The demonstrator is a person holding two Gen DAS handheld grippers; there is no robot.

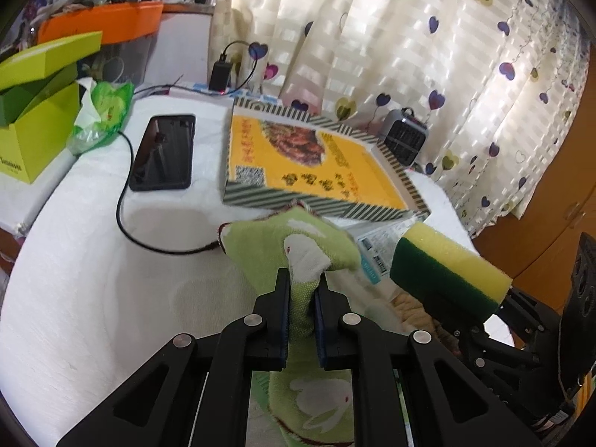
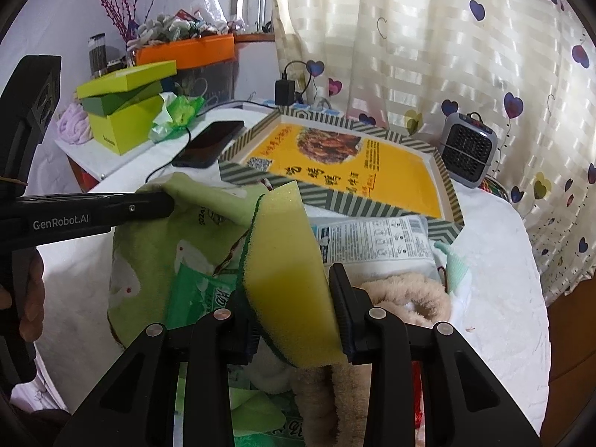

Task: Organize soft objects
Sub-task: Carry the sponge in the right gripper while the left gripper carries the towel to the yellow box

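- The left gripper (image 1: 303, 290) is clamped on a green rabbit-print towel (image 1: 298, 238), pinching a fold between both fingers.
- The towel is lifted just in front of the yellow striped box (image 1: 316, 164).
- The right gripper (image 2: 294, 320) grips a yellow-and-green sponge (image 2: 287, 272), held raised in front of the same box.
- A beige fluffy item (image 2: 406, 294) and a printed packet (image 2: 376, 238) lie near the box's front edge.
- A black phone (image 1: 164, 152) lies left of the box on the white table cover (image 1: 93, 279).
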